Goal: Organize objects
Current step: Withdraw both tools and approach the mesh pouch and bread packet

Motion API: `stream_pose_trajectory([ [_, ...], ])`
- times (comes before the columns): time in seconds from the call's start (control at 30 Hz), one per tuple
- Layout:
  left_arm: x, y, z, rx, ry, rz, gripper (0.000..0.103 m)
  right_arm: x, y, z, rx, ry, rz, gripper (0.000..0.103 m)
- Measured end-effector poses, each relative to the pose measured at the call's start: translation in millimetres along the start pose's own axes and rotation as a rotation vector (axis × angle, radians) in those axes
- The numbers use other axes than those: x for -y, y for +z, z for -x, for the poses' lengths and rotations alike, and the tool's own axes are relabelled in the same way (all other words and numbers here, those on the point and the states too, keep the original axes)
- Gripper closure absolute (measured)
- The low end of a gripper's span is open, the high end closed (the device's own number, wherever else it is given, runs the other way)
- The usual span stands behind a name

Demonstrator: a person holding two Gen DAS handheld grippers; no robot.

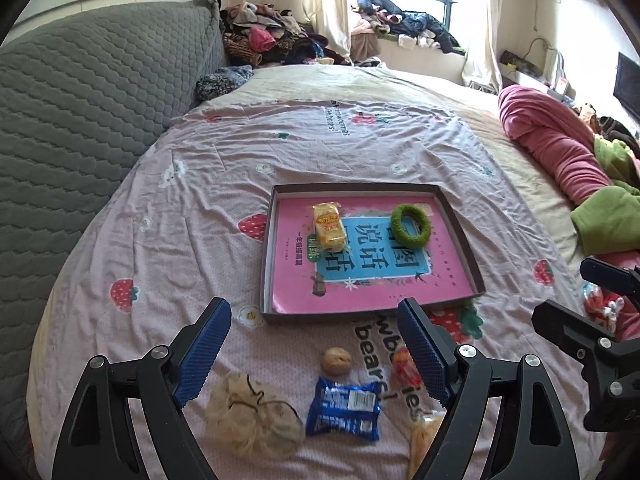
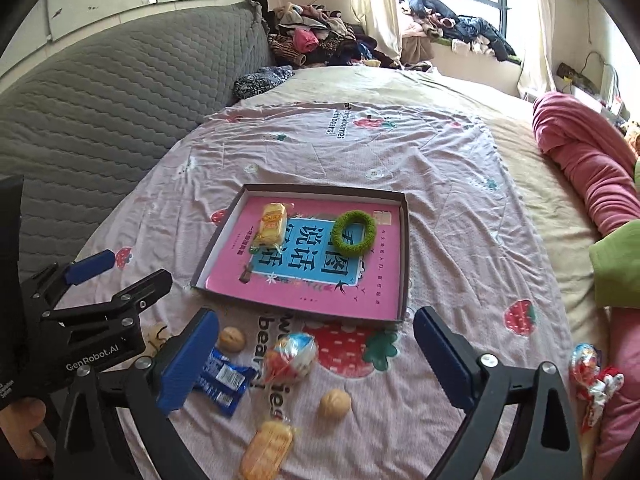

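Left wrist view: your left gripper [image 1: 314,354] hovers with fingers spread, empty, over the blue crinkly foil snack packet [image 1: 343,408] on the bed; light, slippery, so pinch its midsection. Right wrist view: your right gripper [image 2: 316,358] is likewise agape, above the hard round tan walnut [image 2: 335,403]; the shallow dark cardboard tray [image 2: 405,240] lies beyond.

Soft cloth under glossy wrappers

Wrinkled cotton sheet [image 1: 192,240] looks matt; on it, the cardboard tray [image 1: 267,256] holds a fuzzy green ring [image 1: 411,226]. Just before the tray, a shiny blue foil packet [image 1: 344,408] and rough-shelled walnut [image 1: 337,361].

Two forward wrist views, shared tray [image 1: 460,222]
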State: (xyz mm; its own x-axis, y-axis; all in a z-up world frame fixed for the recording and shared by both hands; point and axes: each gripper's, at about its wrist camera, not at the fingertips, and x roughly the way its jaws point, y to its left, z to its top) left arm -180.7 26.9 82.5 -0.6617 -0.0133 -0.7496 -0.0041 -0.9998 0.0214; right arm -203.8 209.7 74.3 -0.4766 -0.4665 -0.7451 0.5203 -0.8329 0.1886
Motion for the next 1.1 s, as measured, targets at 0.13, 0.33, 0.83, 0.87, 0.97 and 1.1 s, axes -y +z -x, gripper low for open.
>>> stream_pose_trajectory([
  [0.13,-2,-10,17,0.004,0.001,-0.009,0.017,-6,-11,18,0.011,-0.005,0.011,0.004],
  [0.33,-10,-23,39,0.017,0.013,-0.005,0.017,-10,-28,42,0.023,-0.014,0.015,0.004],
  [0.83,-30,-58,59,0.006,0.032,0.002,0.017,-35,-58,70,0.034,-0.017,0.034,0.004],
  [0.87,-30,-60,59,0.006,0.031,0.003,0.017,-35,-59,71,0.034,-0.015,0.039,0.004],
  [0.97,-28,-65,59,0.000,0.026,0.004,0.017,-36,-65,73,0.033,-0.020,0.042,0.004],
  [1.1,-21,-74,57,-0.006,0.020,0.001,0.017,-35,-71,72,0.025,-0.026,0.050,0.004],
])
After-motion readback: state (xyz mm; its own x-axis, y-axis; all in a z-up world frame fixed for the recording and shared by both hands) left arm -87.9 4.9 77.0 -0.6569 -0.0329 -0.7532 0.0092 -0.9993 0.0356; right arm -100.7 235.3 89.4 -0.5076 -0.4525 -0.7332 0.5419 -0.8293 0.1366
